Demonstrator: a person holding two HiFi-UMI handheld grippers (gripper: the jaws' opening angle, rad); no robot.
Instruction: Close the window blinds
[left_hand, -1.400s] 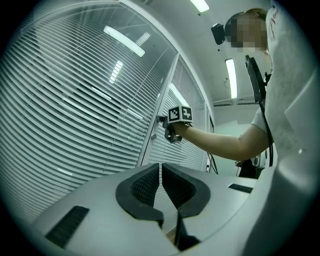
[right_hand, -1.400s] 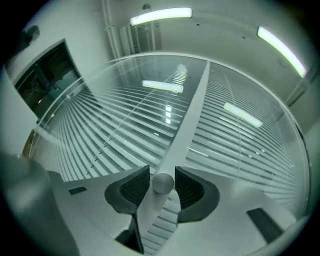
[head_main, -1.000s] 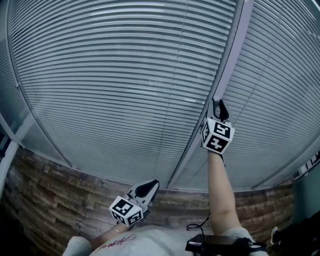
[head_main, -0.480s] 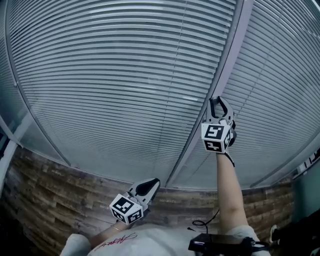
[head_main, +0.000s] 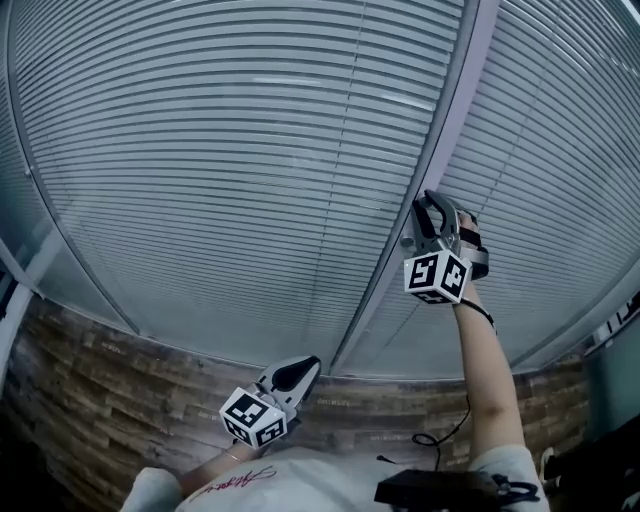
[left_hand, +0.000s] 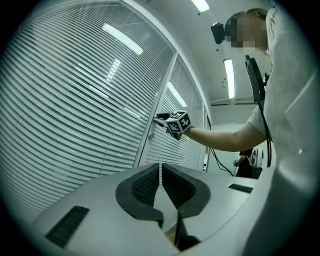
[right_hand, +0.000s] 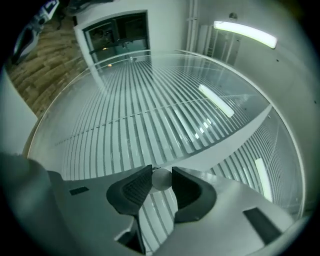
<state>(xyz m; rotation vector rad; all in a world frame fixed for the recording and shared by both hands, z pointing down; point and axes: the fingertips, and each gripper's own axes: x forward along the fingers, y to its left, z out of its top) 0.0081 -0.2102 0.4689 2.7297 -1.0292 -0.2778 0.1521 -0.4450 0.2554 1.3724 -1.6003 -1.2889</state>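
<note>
Ok so the right claw (head_main: 432, 208) is rolling around its own axis while it's clamped on that little round knob (right_hand: 161, 179) sitting between its pads. The marker cube (head_main: 437, 277) behind the claw is turning a different face up toward the head camera, and the forearm (head_main: 485, 360) is swinging out to the claw's right, dragging the cable (head_main: 440, 440) along.

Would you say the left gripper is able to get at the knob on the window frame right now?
Probably not: the right gripper is clamped on the knob, covering it, and the left gripper sits shut, lower down, away from it.
</note>
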